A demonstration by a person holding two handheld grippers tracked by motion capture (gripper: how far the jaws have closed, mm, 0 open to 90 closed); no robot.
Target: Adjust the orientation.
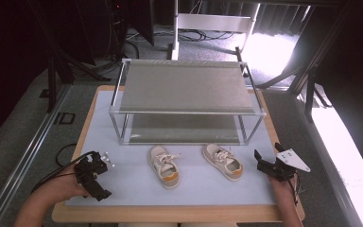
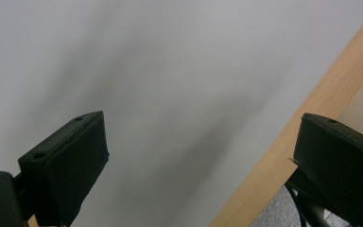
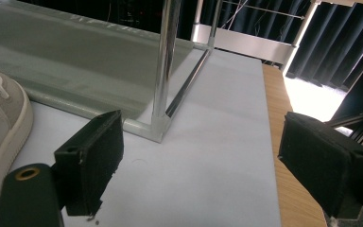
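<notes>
Two small white shoes with orange heels stand side by side on the white mat [image 1: 132,187], toes toward a two-shelf metal rack [image 1: 186,112]. The left shoe [image 1: 164,166] and the right shoe [image 1: 223,161] lie just in front of the rack's lower shelf. My left gripper [image 1: 100,177] hovers open over the mat's front left corner, nothing between its jaws [image 2: 203,142]. My right gripper [image 1: 268,155] is open to the right of the right shoe. In its own view the right gripper [image 3: 198,151] faces the rack's corner post [image 3: 163,71], with the shoe [image 3: 0,118] at the left edge.
The wooden table edge [image 1: 170,213] frames the mat; in the left gripper view the wooden edge [image 2: 283,146] runs diagonally. Both rack shelves are bare. Dark stands and cables lie on the floor behind the table, and bright light falls at the right.
</notes>
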